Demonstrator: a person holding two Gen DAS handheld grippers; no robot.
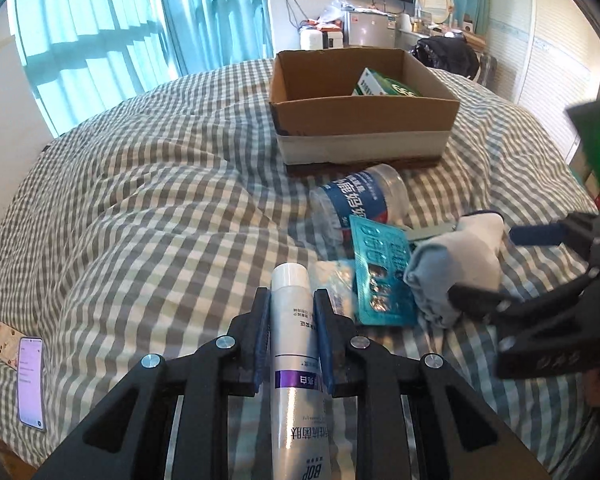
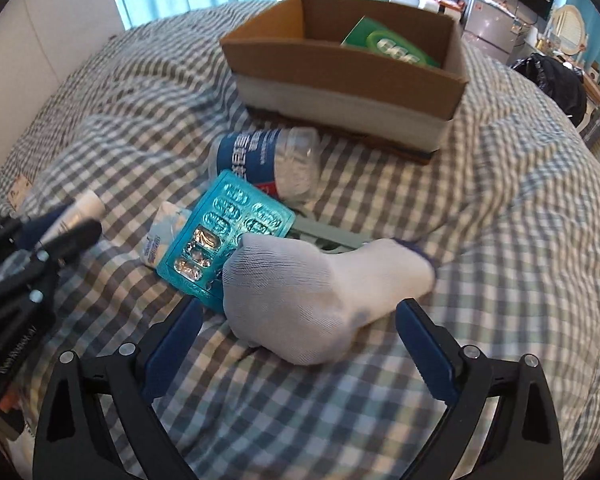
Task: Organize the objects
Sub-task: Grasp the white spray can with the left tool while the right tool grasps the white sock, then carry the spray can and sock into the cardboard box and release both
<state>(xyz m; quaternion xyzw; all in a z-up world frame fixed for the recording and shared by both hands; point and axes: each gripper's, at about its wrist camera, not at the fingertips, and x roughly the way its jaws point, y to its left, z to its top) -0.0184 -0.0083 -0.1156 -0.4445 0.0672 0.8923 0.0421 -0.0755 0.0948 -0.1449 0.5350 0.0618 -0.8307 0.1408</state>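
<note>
White tube (image 1: 294, 344) clamped in left gripper (image 1: 291, 300) above checked bed (image 1: 160, 208). Right gripper (image 2: 300, 320) spread wide around white sock (image 2: 320, 292), not touching. Cardboard box (image 1: 364, 120) beyond, green packet (image 1: 384, 87) inside.

My left hand-held gripper (image 1: 290, 332) covers the middle of the white tube (image 1: 296, 364), whose lower end runs off the frame at 6 o'clock. In my right wrist view that hand-held gripper is blurred at 9 o'clock. The green box (image 1: 384, 86) sits half hidden behind the cardboard box (image 1: 364, 120) wall. My sock (image 2: 320, 292) hides a corner of the blister pack (image 2: 228, 232), which covers part of the bottle (image 2: 272, 164). The small packet (image 2: 162, 236) print is too blurred to read.
</note>
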